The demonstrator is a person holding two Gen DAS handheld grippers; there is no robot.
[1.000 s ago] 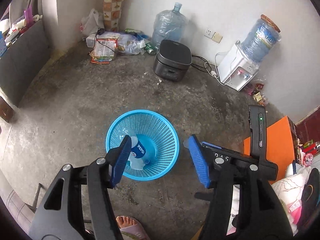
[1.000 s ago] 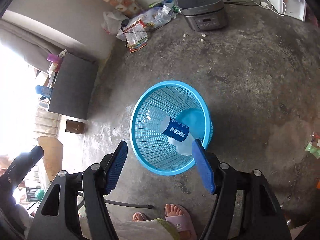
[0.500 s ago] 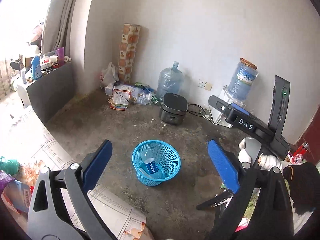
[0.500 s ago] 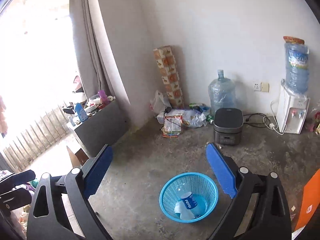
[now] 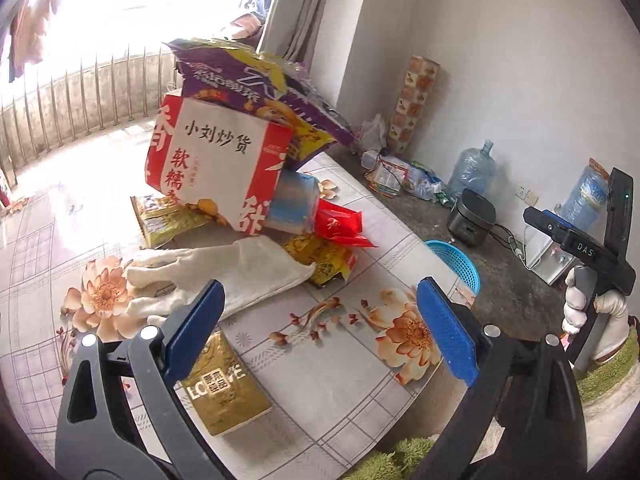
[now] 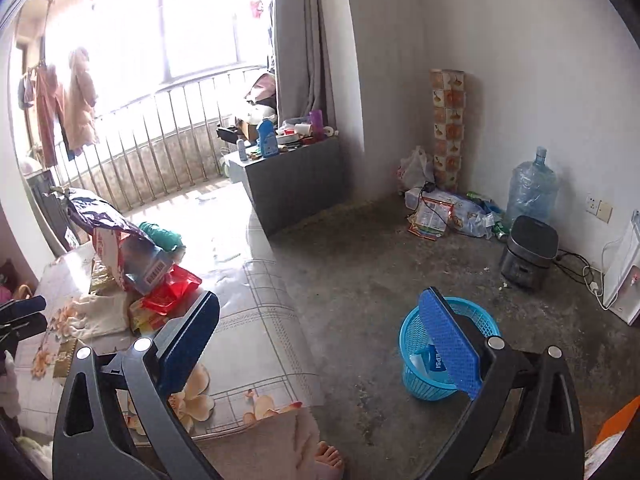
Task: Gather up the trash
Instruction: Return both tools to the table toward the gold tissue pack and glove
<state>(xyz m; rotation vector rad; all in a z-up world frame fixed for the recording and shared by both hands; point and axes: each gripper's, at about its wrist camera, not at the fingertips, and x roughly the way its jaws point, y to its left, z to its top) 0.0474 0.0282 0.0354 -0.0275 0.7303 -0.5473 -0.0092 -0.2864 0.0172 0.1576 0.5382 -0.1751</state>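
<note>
The left gripper [image 5: 318,330] is hovering over the tabletop [image 5: 340,376], jaws standing apart and empty. The right gripper [image 6: 320,344] is hanging likewise spread and empty, the blue basket [image 6: 416,380] sitting lower right of the frame.

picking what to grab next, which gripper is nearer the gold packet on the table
Left. The left gripper hovers right over the gold packet, one finger overlapping it. The right gripper is off the table's edge, toward the blue basket.
</note>
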